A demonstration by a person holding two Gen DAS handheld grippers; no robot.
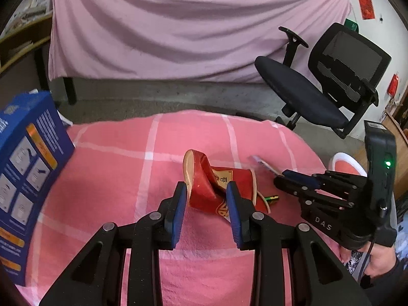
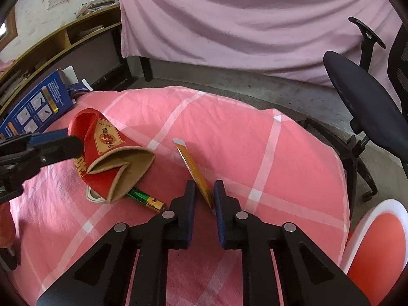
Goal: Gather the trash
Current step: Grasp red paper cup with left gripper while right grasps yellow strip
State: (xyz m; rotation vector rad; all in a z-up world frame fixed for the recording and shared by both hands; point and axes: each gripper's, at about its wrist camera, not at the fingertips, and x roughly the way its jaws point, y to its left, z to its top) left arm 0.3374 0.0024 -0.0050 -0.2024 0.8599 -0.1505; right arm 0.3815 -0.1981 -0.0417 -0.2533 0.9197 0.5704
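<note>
The left gripper [image 1: 206, 193] clamps a crushed red cup [image 1: 219, 186] – nothing visible inside – on the pink cloth [image 1: 114, 168]. The right gripper [image 2: 205, 191] pinches a flat gold wrapper [image 2: 195, 170]. A battery [image 2: 146, 199] lies against the cup – a white-rimmed bin [image 2: 374, 232] sits beside the table.

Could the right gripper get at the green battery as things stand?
Probably not yet: the right gripper is shut on a flat gold packet, and the crushed red paper cup held by the left gripper overlaps one end of the battery.
</note>
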